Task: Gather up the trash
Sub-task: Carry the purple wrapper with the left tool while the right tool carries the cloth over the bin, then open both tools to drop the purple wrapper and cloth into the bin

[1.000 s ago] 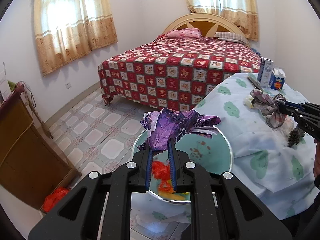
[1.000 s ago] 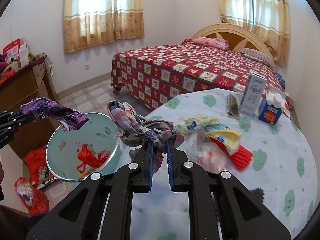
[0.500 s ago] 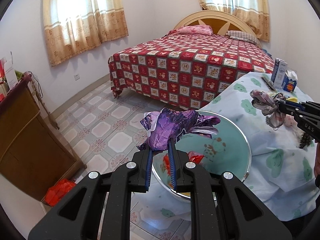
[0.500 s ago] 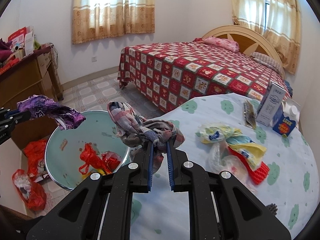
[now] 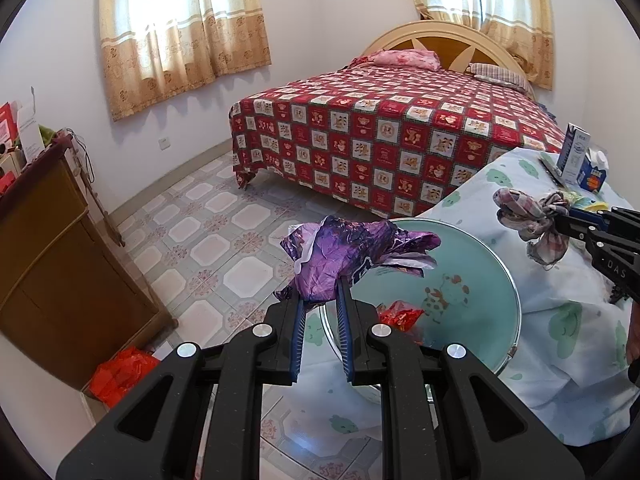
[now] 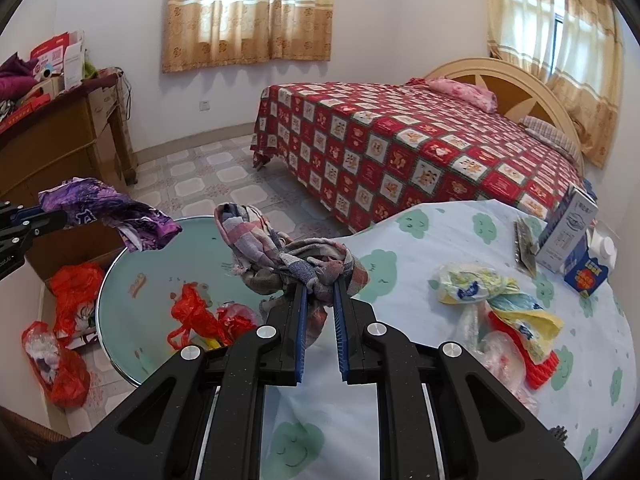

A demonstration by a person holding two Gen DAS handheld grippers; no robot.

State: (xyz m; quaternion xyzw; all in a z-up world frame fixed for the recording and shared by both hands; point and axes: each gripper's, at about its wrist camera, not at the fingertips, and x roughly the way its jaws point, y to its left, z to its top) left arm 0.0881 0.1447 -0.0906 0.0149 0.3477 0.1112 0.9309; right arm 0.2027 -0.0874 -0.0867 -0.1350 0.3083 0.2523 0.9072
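My left gripper is shut on a crumpled purple wrapper and holds it above the left rim of a teal basin. Red trash lies in the basin. My right gripper is shut on a plaid rag, held in the air over the table edge beside the basin. The purple wrapper and left gripper show at the left of the right wrist view. The rag shows at the right of the left wrist view.
The table with a cloud-print cloth holds wrappers, a red piece, cartons and a pine cone. A bed stands behind. A wooden cabinet is left. Red bags lie on the floor.
Both grippers have moved left with their loads. The purple wrapper now hangs over the basin's left rim; the rag has come off the table towards the basin.
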